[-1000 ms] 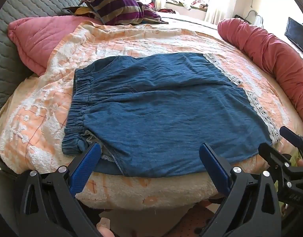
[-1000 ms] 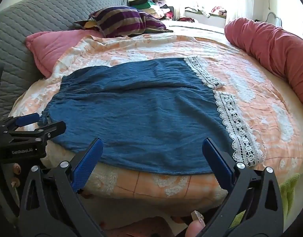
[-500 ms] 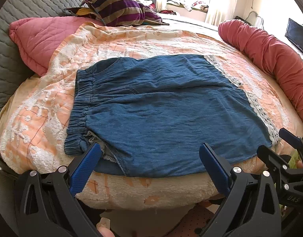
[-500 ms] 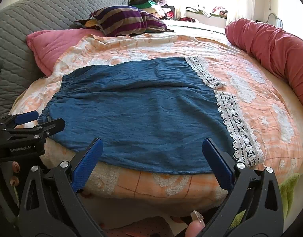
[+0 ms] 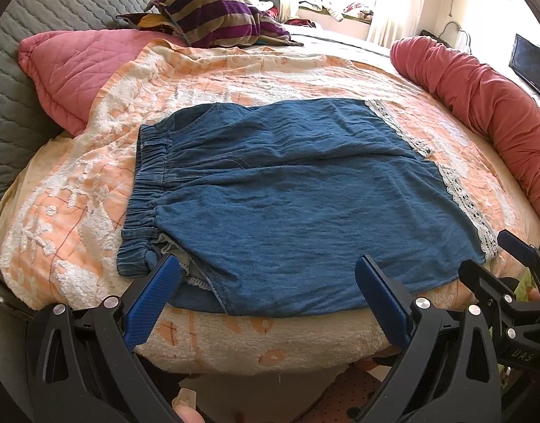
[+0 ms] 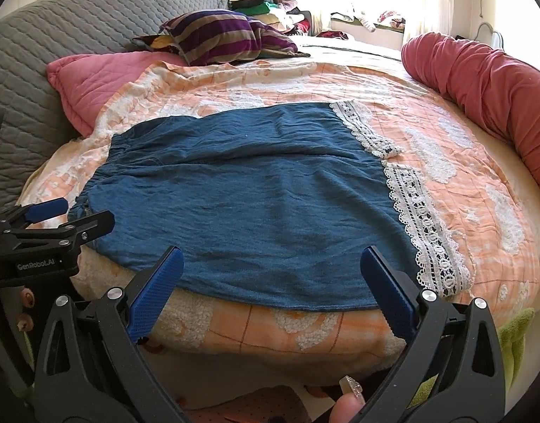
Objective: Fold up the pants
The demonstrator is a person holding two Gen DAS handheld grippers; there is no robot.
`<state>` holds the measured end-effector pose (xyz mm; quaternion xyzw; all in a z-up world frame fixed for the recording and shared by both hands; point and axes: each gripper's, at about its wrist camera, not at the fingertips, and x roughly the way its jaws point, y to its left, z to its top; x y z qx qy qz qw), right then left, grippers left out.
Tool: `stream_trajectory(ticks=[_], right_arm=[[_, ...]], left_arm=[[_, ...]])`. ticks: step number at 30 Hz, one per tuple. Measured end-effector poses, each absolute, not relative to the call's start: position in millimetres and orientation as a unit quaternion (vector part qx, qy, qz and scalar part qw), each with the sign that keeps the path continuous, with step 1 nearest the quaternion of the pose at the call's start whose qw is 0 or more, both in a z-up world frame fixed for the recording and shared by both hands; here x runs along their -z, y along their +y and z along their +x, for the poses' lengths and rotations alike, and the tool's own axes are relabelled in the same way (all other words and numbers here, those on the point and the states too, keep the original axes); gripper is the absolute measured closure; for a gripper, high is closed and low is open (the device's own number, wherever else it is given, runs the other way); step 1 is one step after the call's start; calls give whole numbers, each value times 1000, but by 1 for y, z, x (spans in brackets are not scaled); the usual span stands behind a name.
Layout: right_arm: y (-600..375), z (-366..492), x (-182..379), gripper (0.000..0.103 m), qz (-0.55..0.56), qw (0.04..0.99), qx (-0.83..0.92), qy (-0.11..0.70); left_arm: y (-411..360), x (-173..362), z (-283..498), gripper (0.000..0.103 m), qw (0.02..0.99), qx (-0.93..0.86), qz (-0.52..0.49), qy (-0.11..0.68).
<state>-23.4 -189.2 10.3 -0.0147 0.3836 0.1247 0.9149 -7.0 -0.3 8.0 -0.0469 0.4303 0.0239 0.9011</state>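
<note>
Hovering wide open at the near bed edge, holding nothing.

Left gripper (image 5: 266, 292) gaping by the elastic waistband (image 5: 144, 190), right gripper (image 6: 270, 282) gaping by the white lace hem (image 6: 424, 225) — lying flat between, the blue denim pants (image 6: 255, 197), spread over the orange-and-white fleece blanket (image 6: 481, 190), likely smoothed out for gripping both near corners and folding away.

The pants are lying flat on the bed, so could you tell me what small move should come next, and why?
Probably ease both open grippers forward onto the near edge of the pants: the left gripper by the waistband, the right gripper by the lace hem. Neither holds cloth yet.
</note>
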Motion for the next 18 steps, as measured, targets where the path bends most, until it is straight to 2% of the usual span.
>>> stream_trajectory(ticks=[18], right_arm=[[-187,-23,-12,8,-16,915,-124,383]], left_arm=[[6,-11,-8,4,901,-23,-49,430]])
